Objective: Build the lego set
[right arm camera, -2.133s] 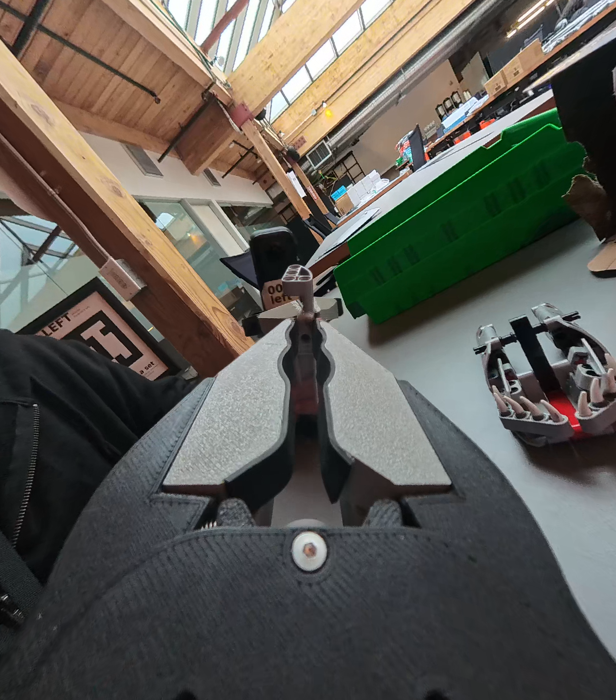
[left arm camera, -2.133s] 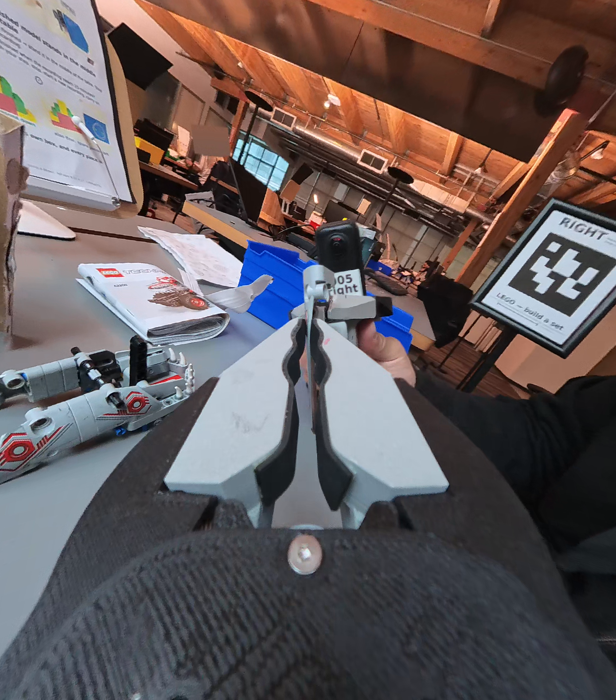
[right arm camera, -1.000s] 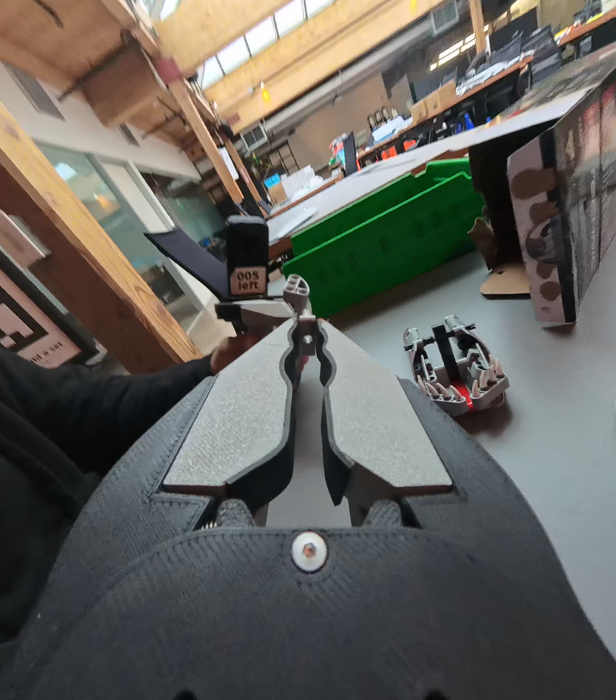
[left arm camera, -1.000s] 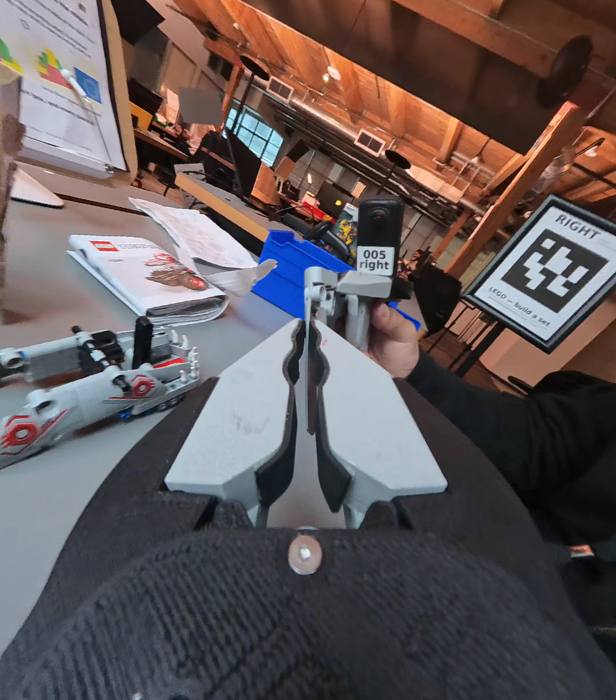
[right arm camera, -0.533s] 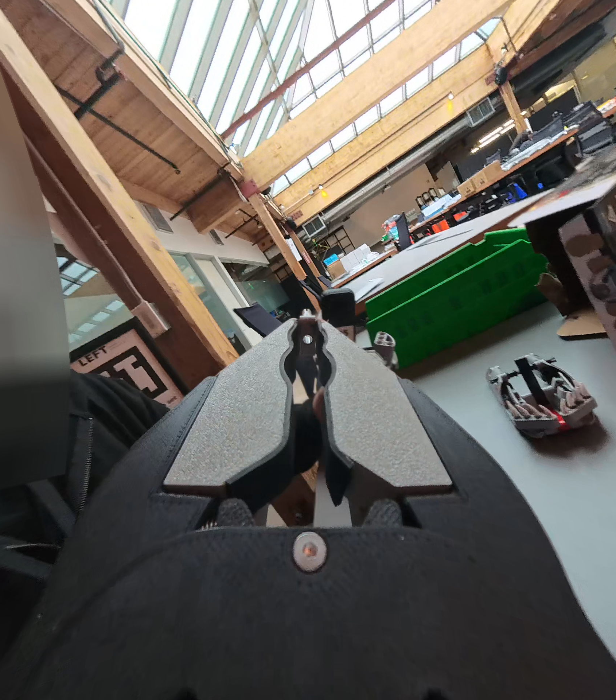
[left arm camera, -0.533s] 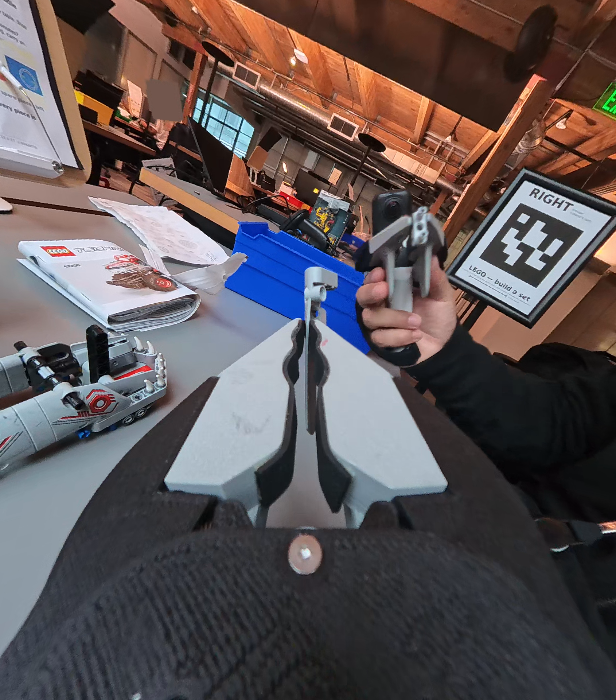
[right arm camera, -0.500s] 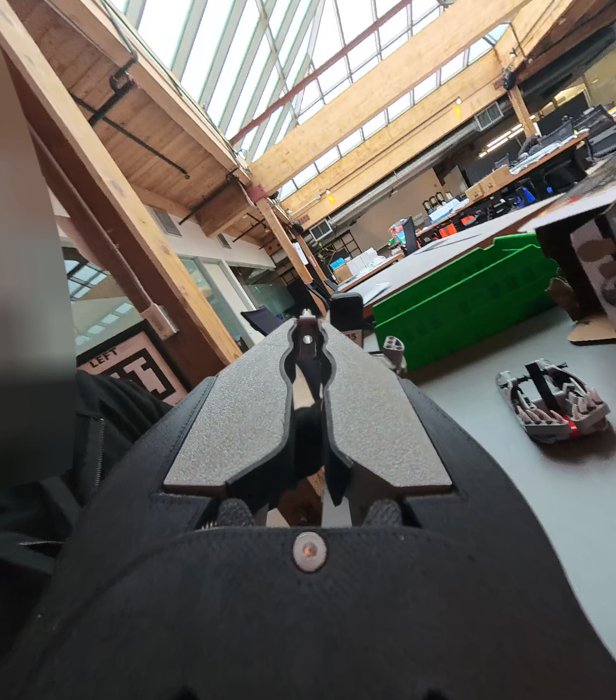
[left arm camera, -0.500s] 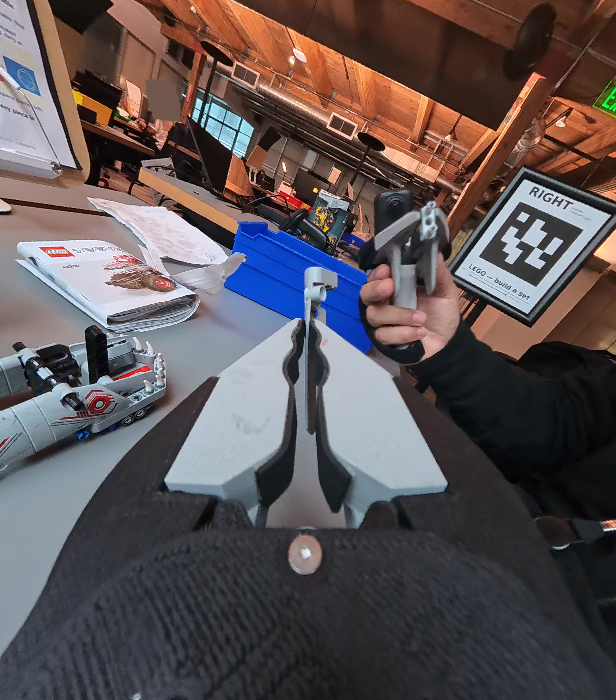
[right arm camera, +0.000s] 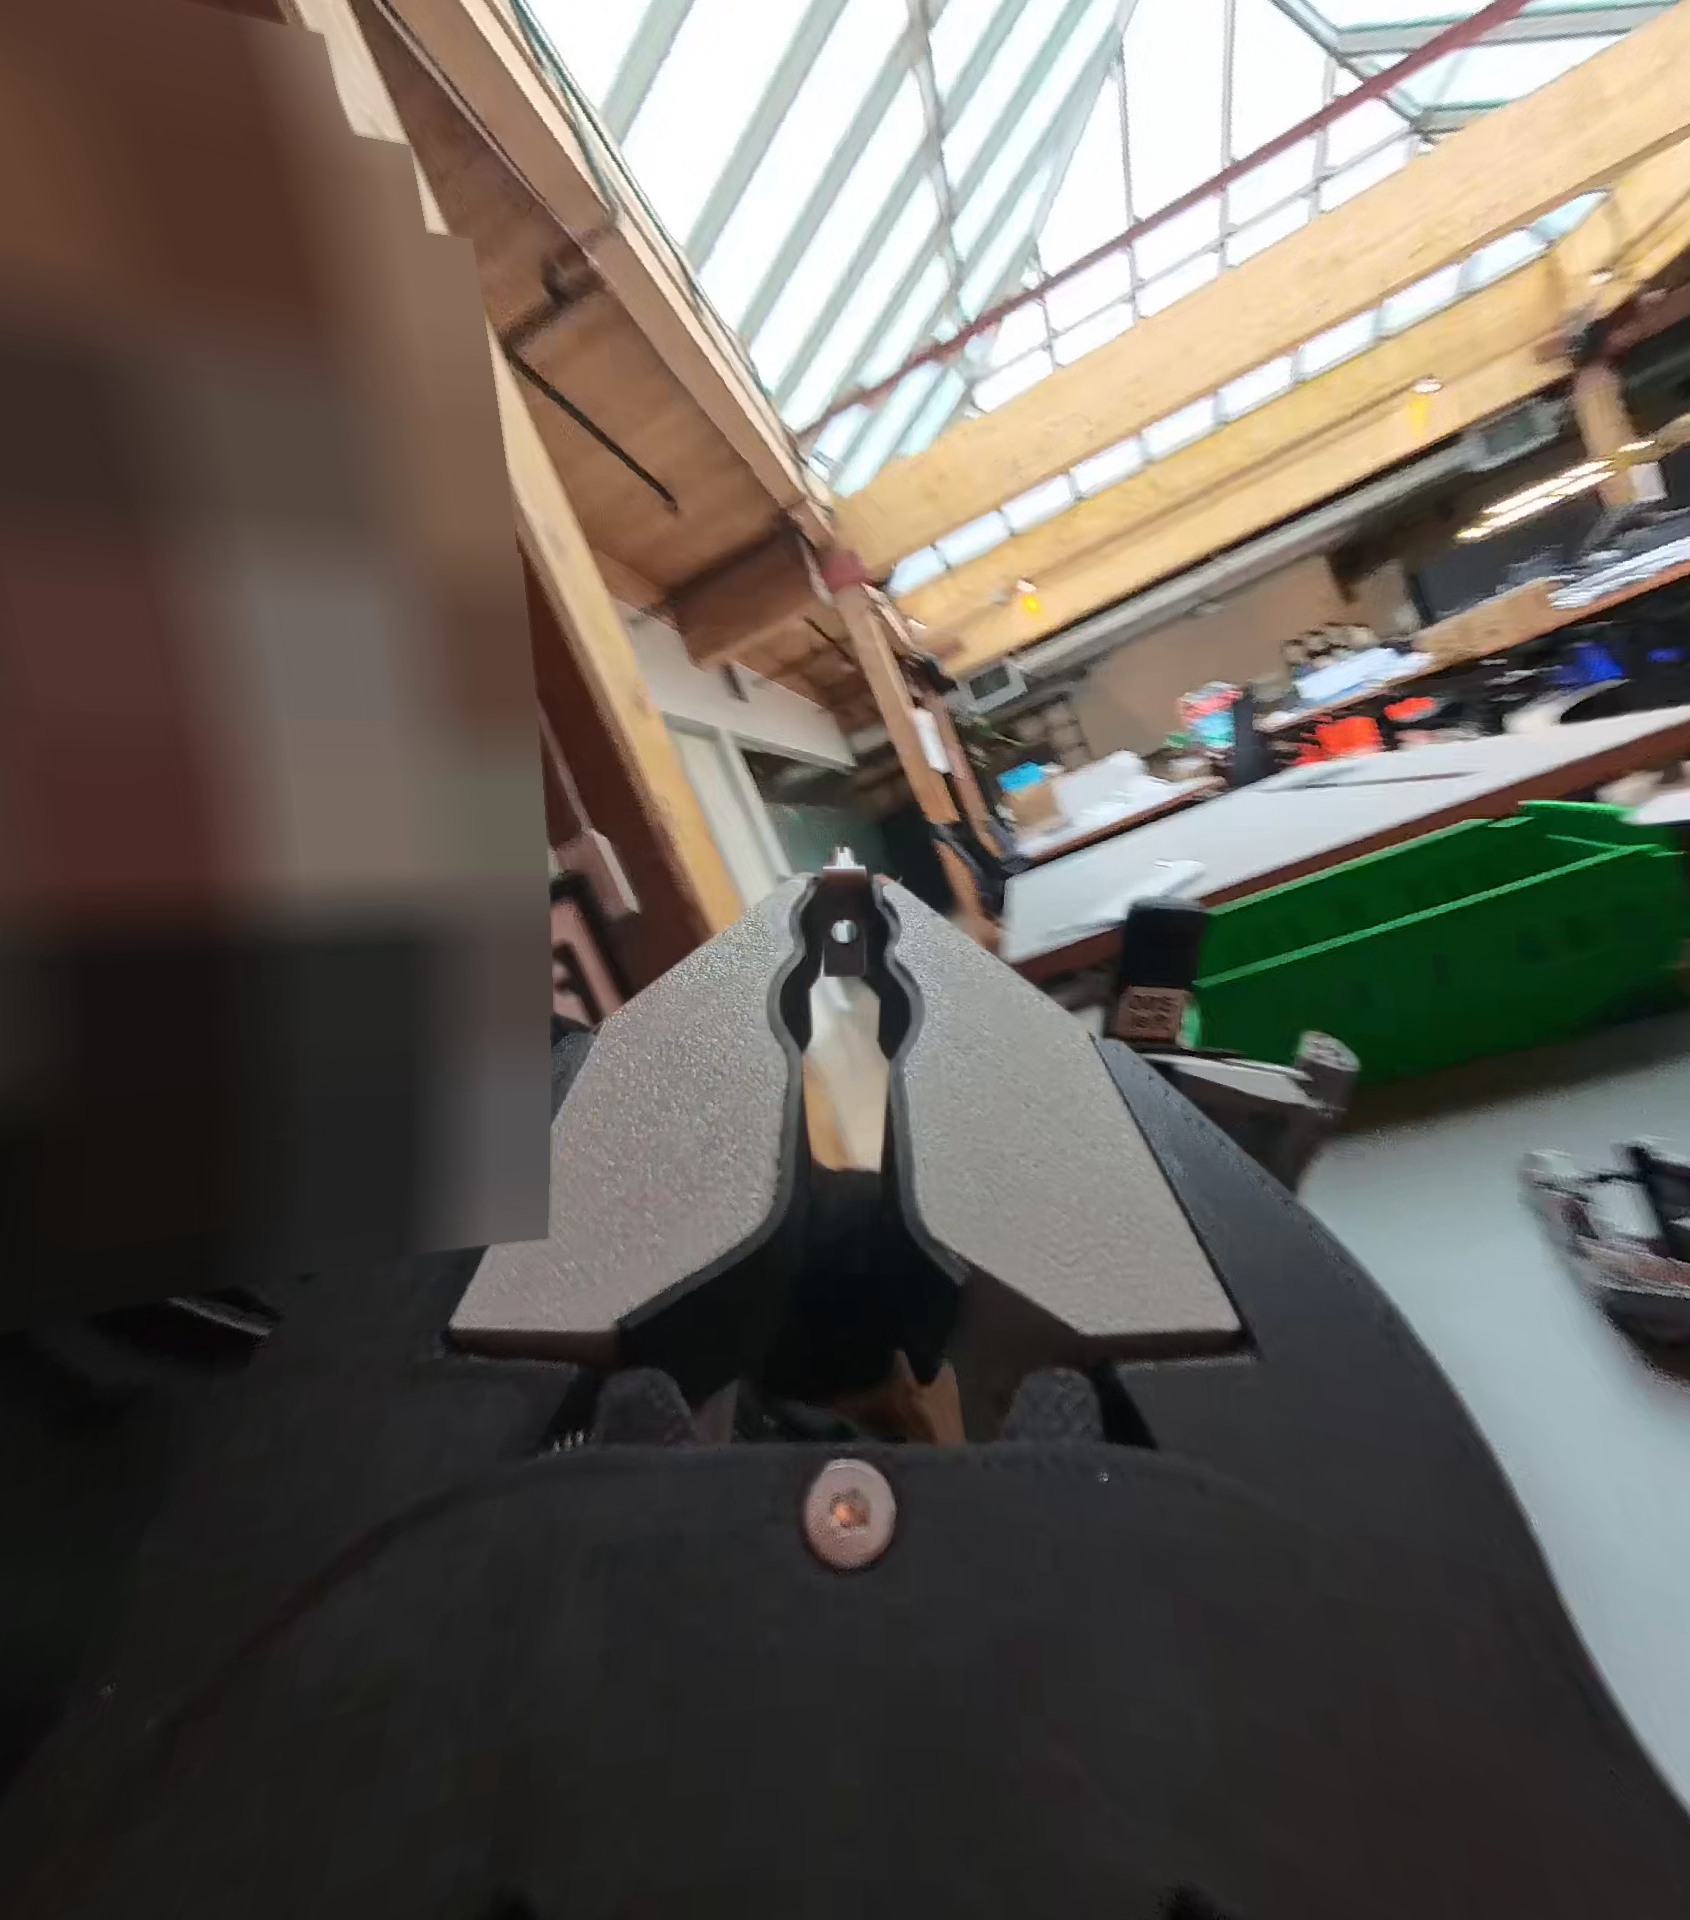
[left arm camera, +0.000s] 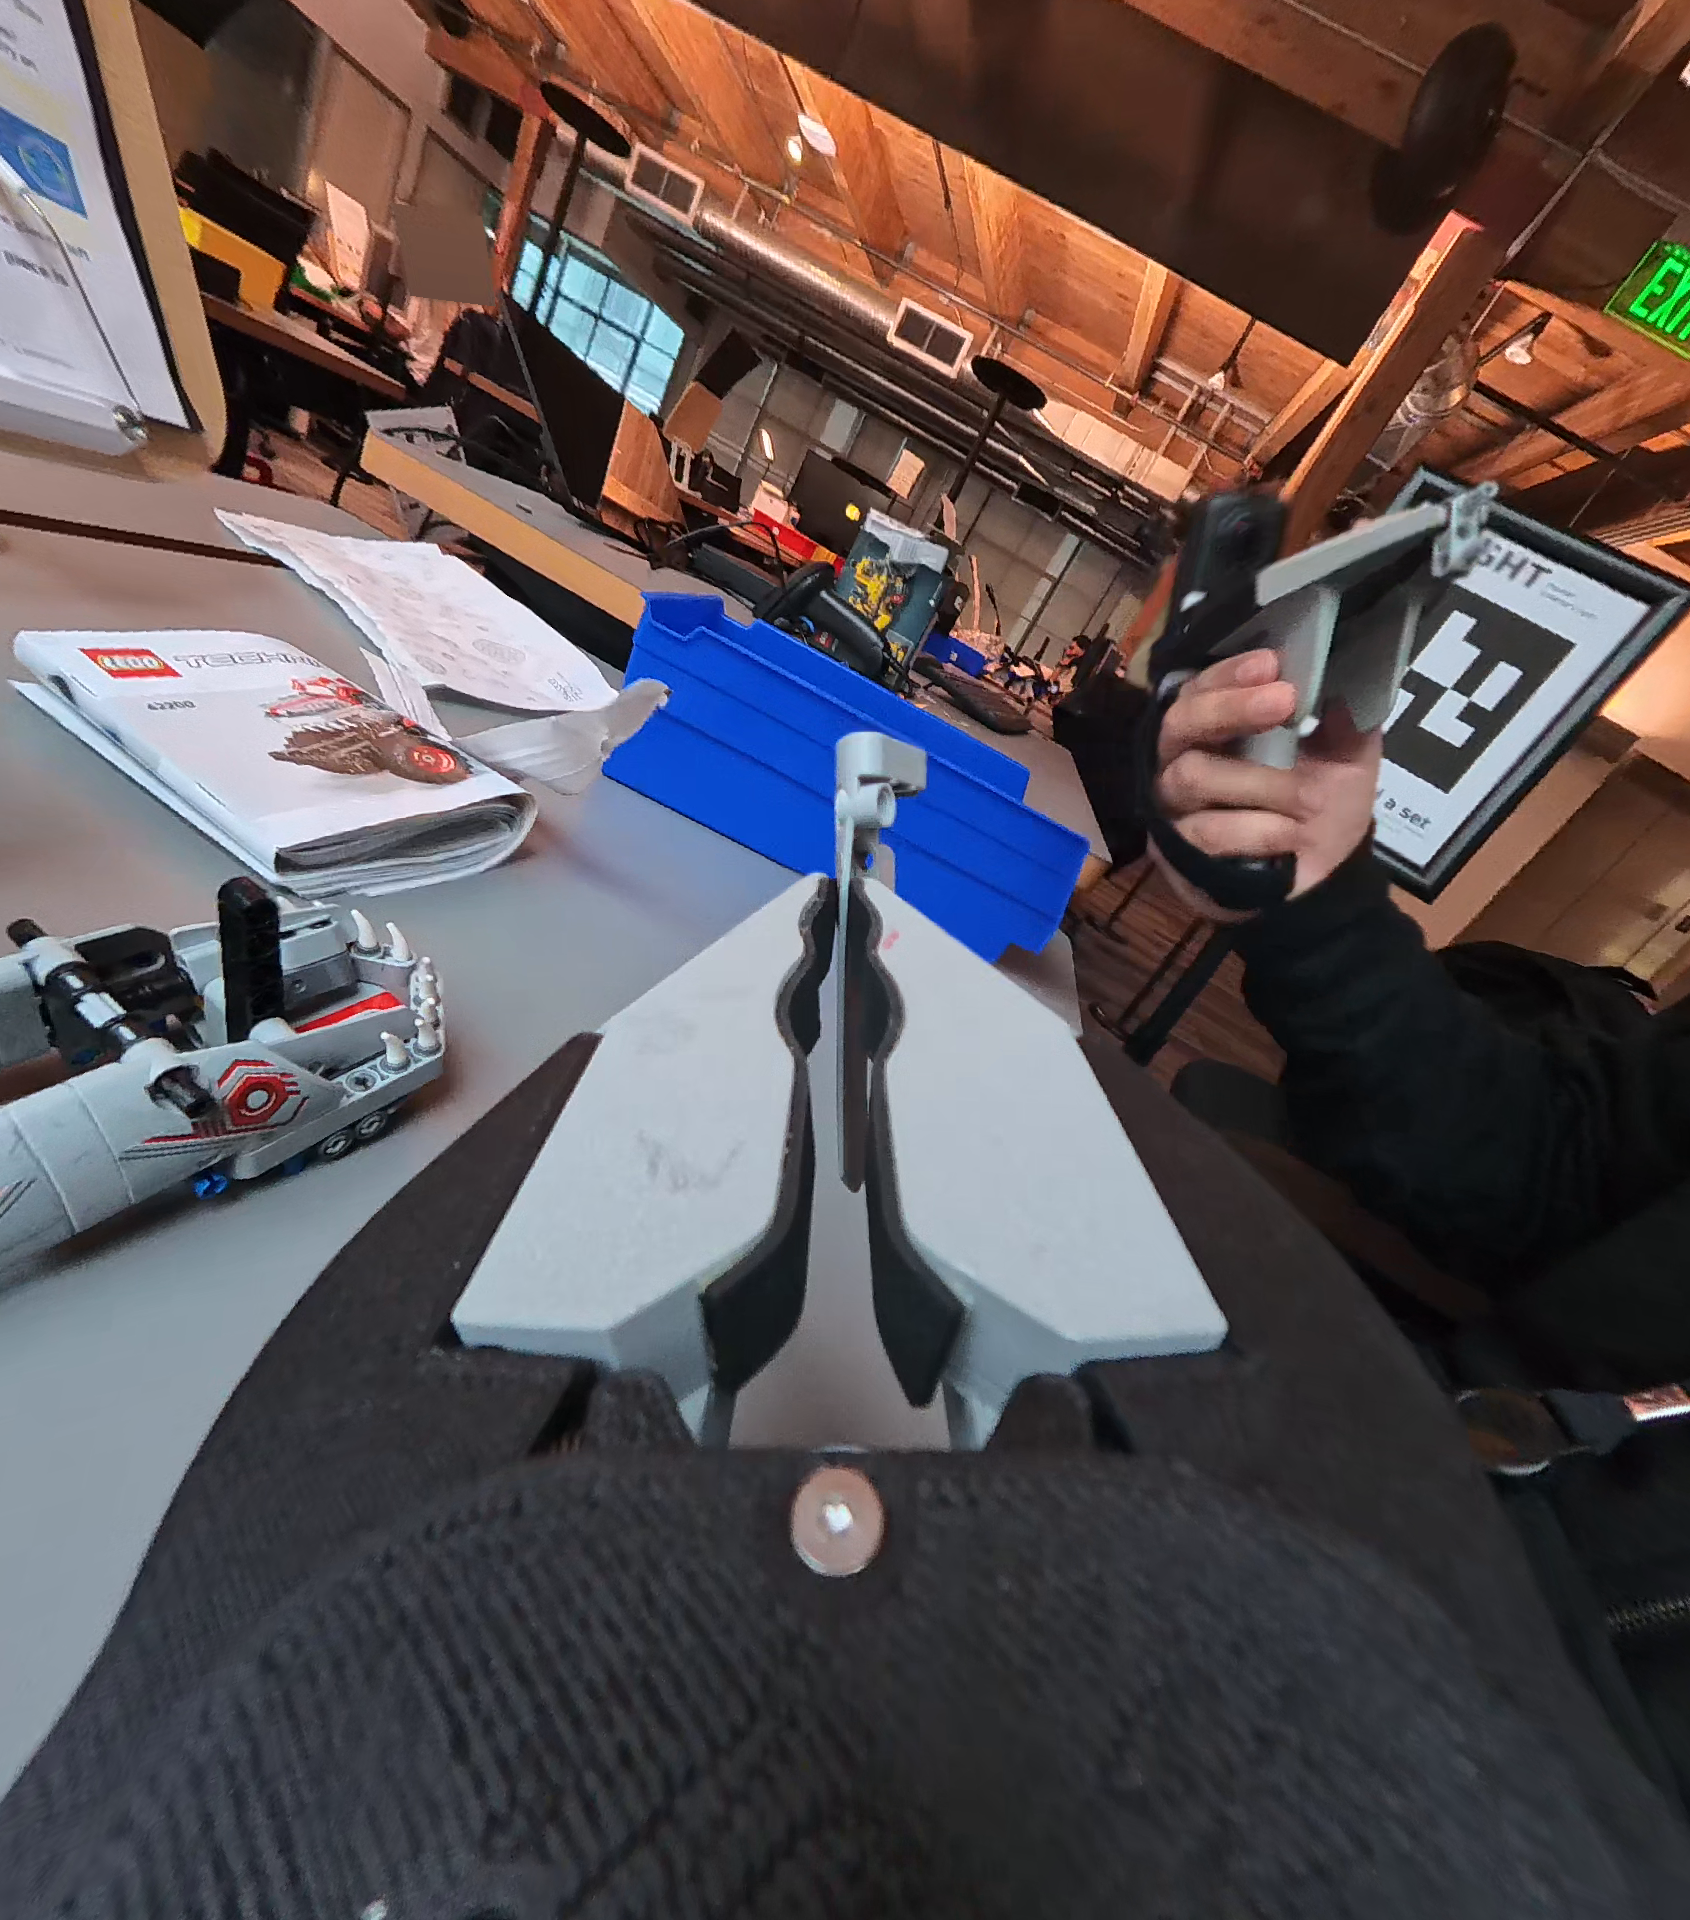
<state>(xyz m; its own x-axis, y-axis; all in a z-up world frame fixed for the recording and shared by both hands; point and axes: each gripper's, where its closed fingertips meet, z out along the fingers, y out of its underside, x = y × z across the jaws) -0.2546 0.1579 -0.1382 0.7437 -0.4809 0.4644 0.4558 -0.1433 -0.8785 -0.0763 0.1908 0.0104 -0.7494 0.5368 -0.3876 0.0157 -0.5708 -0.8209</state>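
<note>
lego pieces sit in both claws, held above the grey desk. left claw is pressed together on a thin light grey lego beam, which stands on edge between its pads and sticks out past the tips. right claw is raised toward the skylights and pinches a small grey lego connector with a round hole right at its tips; in the left wrist view this same claw shows at upper right, gripped by a hand in a black sleeve. on the desk to the left lies the partly built grey model with red markings and white teeth, near a folded instruction booklet. a blue bin stands behind the beam. in the right wrist view a green bin sits farther back and the model is blurred.
</note>
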